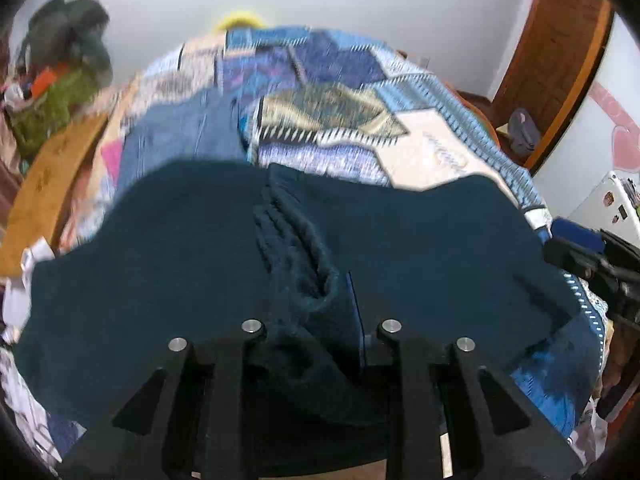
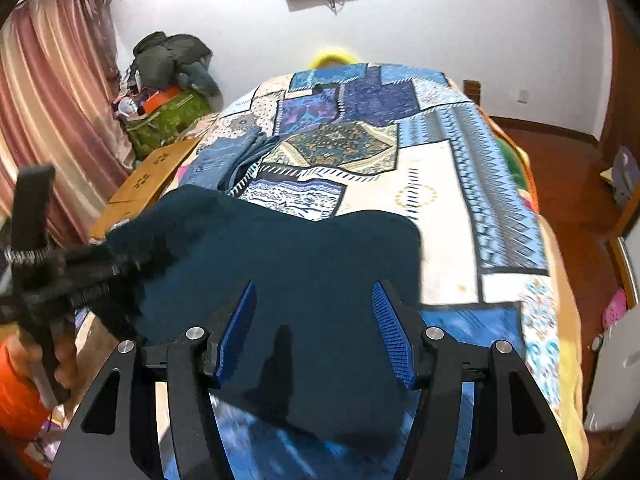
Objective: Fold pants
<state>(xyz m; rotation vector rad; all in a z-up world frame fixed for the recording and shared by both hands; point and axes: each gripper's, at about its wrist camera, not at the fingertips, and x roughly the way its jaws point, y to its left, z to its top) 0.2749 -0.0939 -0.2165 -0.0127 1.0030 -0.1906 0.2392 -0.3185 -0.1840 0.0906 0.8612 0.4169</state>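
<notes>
While pants point(image 2: 280, 264) cover it, patchwork bedspread point(image 2: 440, 184) fills room.

the left gripper point(image 1: 320, 320) fingertips are buried in the pants point(image 1: 420, 240); the quilt point(image 1: 340, 112) is blurred in the left view.

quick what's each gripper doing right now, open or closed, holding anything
Left gripper: shut on the pants, fabric bunched between its fingers.
Right gripper: open, holding nothing, above the pants.
</notes>
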